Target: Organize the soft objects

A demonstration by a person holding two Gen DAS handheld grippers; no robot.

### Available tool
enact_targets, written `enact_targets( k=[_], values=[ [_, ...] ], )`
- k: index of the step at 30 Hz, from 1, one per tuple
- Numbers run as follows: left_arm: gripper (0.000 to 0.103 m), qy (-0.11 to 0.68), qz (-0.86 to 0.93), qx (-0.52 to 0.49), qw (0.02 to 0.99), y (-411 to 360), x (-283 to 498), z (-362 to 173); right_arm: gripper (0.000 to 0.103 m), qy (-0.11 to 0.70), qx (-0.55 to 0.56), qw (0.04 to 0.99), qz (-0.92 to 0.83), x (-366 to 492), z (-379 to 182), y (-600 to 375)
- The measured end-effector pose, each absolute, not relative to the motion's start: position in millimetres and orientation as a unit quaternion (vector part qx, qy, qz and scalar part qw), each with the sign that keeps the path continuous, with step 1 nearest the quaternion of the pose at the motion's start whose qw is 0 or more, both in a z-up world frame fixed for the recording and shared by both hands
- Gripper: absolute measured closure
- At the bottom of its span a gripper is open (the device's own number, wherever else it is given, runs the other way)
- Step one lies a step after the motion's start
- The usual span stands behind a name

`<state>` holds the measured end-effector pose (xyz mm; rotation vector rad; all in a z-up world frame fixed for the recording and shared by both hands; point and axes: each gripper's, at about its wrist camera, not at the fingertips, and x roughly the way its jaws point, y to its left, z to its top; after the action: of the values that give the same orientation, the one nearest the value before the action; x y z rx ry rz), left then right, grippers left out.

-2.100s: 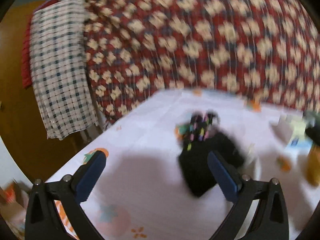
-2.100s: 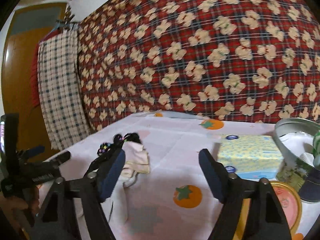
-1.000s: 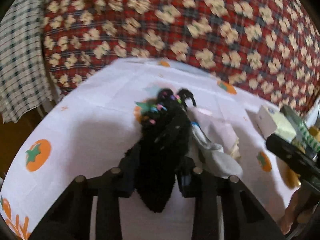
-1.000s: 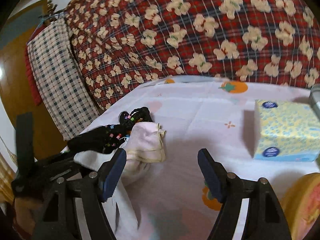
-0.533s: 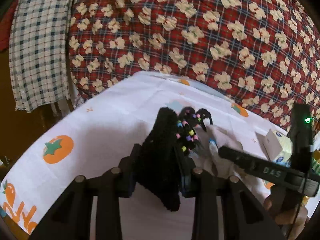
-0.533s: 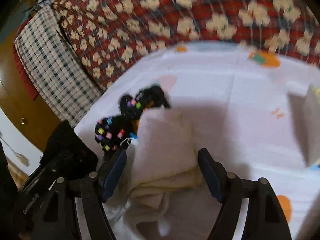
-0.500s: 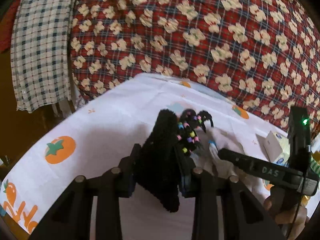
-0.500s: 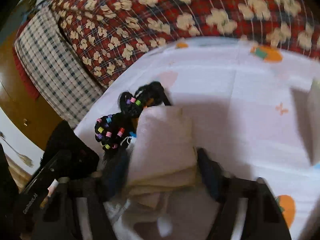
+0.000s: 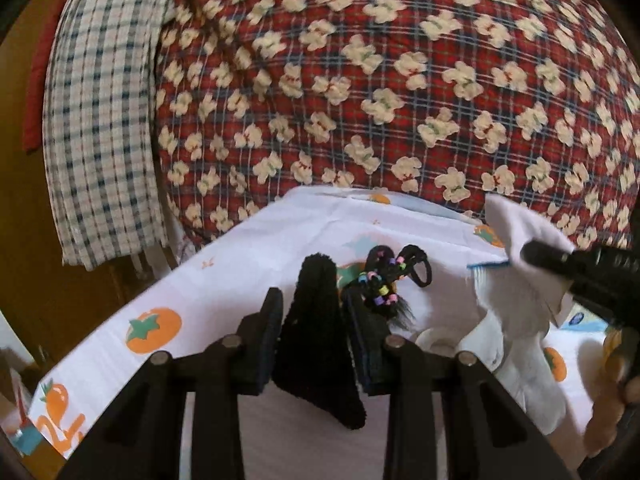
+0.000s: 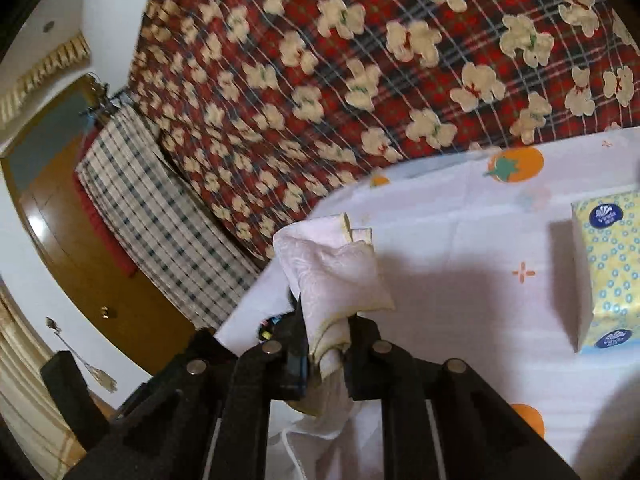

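A red plaid quilt point(image 9: 400, 80) printed with cream bears fills the background, with a blue-and-cream checked cloth point(image 9: 104, 128) hanging at its left. In front lies the bench point(image 9: 248, 280) under a white cover printed with orange fruit. A yellow tissue box point(image 10: 608, 272) sits on it at the right of the right wrist view.

The left gripper point(image 9: 312, 320) has its fingers point(image 9: 264, 340) pinching a fuzzy black cloth point(image 9: 316, 340), which stands up between them and hangs below, lifted off the bench. Just beyond it, a black hair tie with coloured beads point(image 9: 384, 284) rests on the cover.

The right gripper point(image 10: 326, 344) has just closed, and its fingers point(image 10: 362, 356) now clamp a folded pale pink cloth point(image 10: 332, 276), raised above the bench. In the left wrist view this pink cloth point(image 9: 520, 228) shows at the right, with white fabric point(image 9: 516, 352) lying below it.
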<state>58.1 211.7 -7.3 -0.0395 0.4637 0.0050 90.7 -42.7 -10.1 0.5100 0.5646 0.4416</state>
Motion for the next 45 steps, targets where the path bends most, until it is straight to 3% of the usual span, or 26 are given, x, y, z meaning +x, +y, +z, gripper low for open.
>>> enact_targets(
  k=[26, 35, 39, 45],
  values=[
    [0.072, 0.234, 0.006, -0.027, 0.972, 214.6, 58.2, -7.3, 0.087, 0.210, 0.253, 0.913, 0.243, 70.6, 8.3, -64.9],
    [0.072, 0.238, 0.003, -0.022, 0.971, 212.1, 57.6, -6.5, 0.087, 0.203, 0.368, 0.833, 0.360, 76.1, 5.3, -80.6],
    [0.072, 0.241, 0.004, -0.023, 0.970, 212.1, 58.3, -6.6, 0.087, 0.221, 0.302, 0.885, 0.276, 73.3, 10.4, -74.1],
    [0.072, 0.239, 0.004, -0.024, 0.971, 212.5, 58.5, -6.8, 0.087, 0.178, 0.263, 0.911, 0.264, 57.6, 26.6, -73.4]
  ],
)
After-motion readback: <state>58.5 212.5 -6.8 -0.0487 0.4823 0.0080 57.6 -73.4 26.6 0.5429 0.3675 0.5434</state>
